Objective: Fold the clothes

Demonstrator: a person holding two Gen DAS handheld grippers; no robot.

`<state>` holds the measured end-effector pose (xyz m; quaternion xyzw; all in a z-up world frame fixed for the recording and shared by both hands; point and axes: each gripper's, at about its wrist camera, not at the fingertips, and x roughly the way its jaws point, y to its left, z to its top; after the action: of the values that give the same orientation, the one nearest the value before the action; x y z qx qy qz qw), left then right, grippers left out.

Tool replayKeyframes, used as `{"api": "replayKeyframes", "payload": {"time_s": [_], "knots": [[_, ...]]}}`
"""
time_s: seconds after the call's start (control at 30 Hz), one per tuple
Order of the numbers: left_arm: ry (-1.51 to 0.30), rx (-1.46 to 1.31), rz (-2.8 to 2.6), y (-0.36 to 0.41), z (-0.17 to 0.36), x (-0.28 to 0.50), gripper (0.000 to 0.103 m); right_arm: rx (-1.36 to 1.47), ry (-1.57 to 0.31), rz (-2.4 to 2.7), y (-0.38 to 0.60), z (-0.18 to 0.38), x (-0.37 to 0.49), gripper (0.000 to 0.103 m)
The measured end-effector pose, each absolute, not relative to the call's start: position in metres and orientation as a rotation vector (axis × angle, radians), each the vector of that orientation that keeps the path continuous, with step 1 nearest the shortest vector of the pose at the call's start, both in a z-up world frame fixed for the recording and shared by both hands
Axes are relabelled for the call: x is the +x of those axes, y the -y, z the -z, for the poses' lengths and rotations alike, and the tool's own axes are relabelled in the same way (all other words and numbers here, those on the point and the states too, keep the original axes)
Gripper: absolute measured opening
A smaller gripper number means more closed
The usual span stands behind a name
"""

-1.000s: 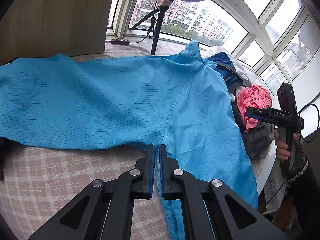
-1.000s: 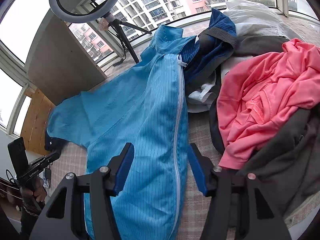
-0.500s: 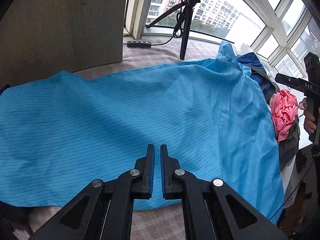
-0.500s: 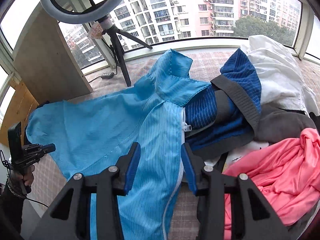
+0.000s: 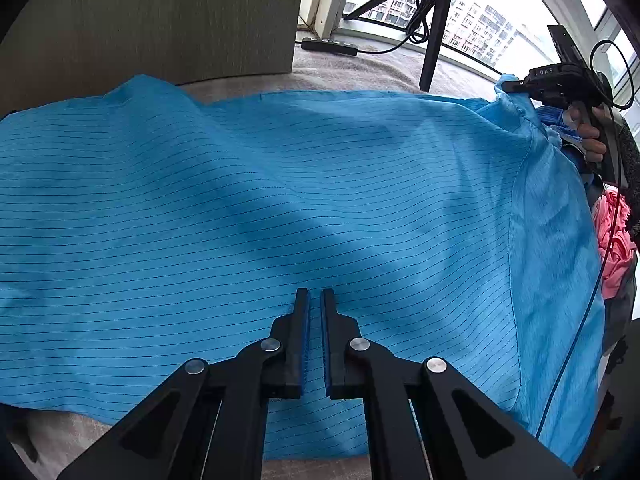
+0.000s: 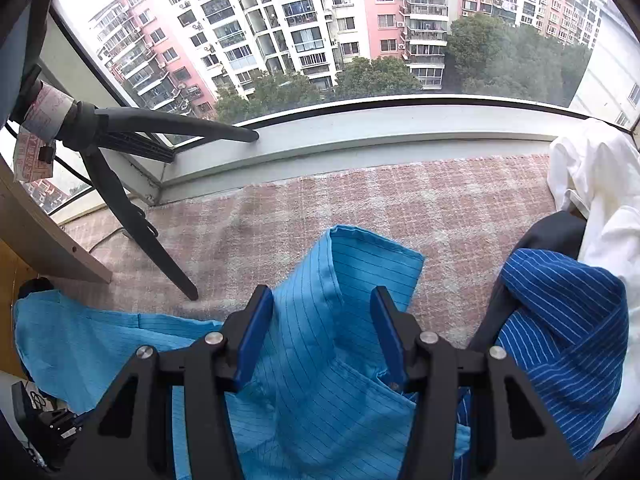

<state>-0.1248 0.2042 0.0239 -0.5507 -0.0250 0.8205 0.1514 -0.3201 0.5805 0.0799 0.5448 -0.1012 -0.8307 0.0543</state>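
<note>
Left gripper (image 5: pixel 315 300) sits low over the middle of the blue striped coat (image 5: pixel 280 200), fingers pinched together, no cloth visibly caught. The coat lies flat on the checked blanket (image 6: pixel 360 200), long axis running sideways to its collar (image 6: pixel 360 256). Right gripper (image 6: pixel 322 300) is the nearer hand there, fingers closing astride the collar, pads not yet pressing; beyond it, window sill (image 6: pixel 360 128).
</note>
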Motion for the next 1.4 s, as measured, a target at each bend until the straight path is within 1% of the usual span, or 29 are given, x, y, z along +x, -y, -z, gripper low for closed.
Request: {"api": "replayKeyframes", "payload": {"time_s": [0.03, 0.13, 0.23, 0.3, 0.37, 0.4, 0.47, 0.5, 0.6, 0.63, 0.67, 0.7, 0.8, 0.83, 0.87, 0.9, 0.97, 1.03, 1.07, 1.1, 1.13, 1.17, 1.2, 1.3, 1.4], "knots": [[0.073, -1.574, -2.365, -0.204, -0.024, -0.124, 0.004, 1.662, 0.336, 2.493, -0.583, -0.078, -0.32, 0.001], [0.065, -1.554, -2.398, -0.202, -0.024, -0.122, 0.004, 1.585, 0.418, 2.552, -0.604, -0.084, -0.319, 0.001], [0.069, -1.552, -2.422, -0.199, -0.023, -0.121, 0.004, 1.595, 0.67, 2.564, -0.639, -0.074, -0.325, 0.001], [0.091, -1.548, -2.45, -0.193, -0.026, -0.123, 0.008, 1.592, 0.717, 2.582, -0.647, -0.069, -0.325, 0.001], [0.108, -1.546, -2.484, -0.188, -0.03, -0.125, 0.005, 1.615, 0.71, 2.56, -0.647, -0.065, -0.325, 0.001], [0.121, -1.553, -2.478, -0.186, -0.03, -0.127, 0.005, 1.649, 0.659, 2.556, -0.644, -0.066, -0.325, 0.001], [0.146, -1.567, -2.467, -0.181, -0.029, -0.13, 0.005, 1.707, 0.479, 2.588, -0.636, -0.078, -0.321, 0.003], [0.151, -1.572, -2.462, -0.18, -0.029, -0.131, 0.005, 1.649, 0.377, 2.628, -0.629, -0.092, -0.312, 0.008], [0.139, -1.581, -2.456, -0.181, -0.025, -0.129, 0.005, 1.379, 0.062, 2.634, -0.597, -0.135, -0.286, 0.008], [0.134, -1.579, -2.463, -0.181, -0.026, -0.129, 0.005, 1.322, -0.067, 2.575, -0.58, -0.142, -0.282, 0.014], [0.134, -1.577, -2.469, -0.181, -0.026, -0.129, 0.005, 1.302, -0.189, 2.529, -0.564, -0.146, -0.281, 0.018], [0.133, -1.576, -2.473, -0.182, -0.026, -0.129, 0.005, 1.346, -0.257, 2.535, -0.561, -0.142, -0.285, 0.021], [0.127, -1.574, -2.475, -0.183, -0.026, -0.131, 0.006, 1.573, -0.323, 2.654, -0.582, -0.122, -0.308, 0.02], [0.117, -1.572, -2.475, -0.184, -0.026, -0.131, 0.006, 1.651, -0.347, 2.69, -0.589, -0.115, -0.315, 0.009], [0.107, -1.57, -2.475, -0.185, -0.026, -0.132, 0.006, 1.731, -0.371, 2.724, -0.596, -0.109, -0.323, 0.004], [0.097, -1.568, -2.476, -0.186, -0.026, -0.132, 0.006, 1.759, -0.354, 2.739, -0.603, -0.107, -0.325, 0.004], [0.096, -1.566, -2.473, -0.186, -0.026, -0.133, 0.006, 1.718, -0.246, 2.736, -0.618, -0.112, -0.317, 0.004], [0.122, -1.568, -2.469, -0.183, -0.026, -0.135, 0.006, 1.566, -0.121, 2.69, -0.619, -0.13, -0.301, 0.006], [0.137, -1.569, -2.468, -0.182, -0.026, -0.136, 0.006, 1.484, -0.129, 2.639, -0.608, -0.137, -0.296, 0.009], [0.144, -1.57, -2.468, -0.182, -0.026, -0.137, 0.006, 1.419, -0.168, 2.58, -0.594, -0.143, -0.292, 0.017], [0.141, -1.571, -2.468, -0.182, -0.026, -0.137, 0.006, 1.354, -0.206, 2.519, -0.579, -0.148, -0.288, 0.032], [0.134, -1.571, -2.469, -0.183, -0.026, -0.138, 0.006, 1.313, -0.265, 2.449, -0.563, -0.149, -0.286, 0.043], [0.127, -1.571, -2.471, -0.184, -0.026, -0.139, 0.006, 1.304, -0.347, 2.392, -0.548, -0.144, -0.287, 0.057], [0.102, -1.567, -2.471, -0.188, -0.026, -0.14, 0.007, 1.319, -0.579, 2.285, -0.511, -0.117, -0.294, 0.058], [0.103, -1.562, -2.472, -0.187, -0.027, -0.139, 0.007, 1.435, -0.624, 2.191, -0.503, -0.085, -0.311, 0.058]]}}
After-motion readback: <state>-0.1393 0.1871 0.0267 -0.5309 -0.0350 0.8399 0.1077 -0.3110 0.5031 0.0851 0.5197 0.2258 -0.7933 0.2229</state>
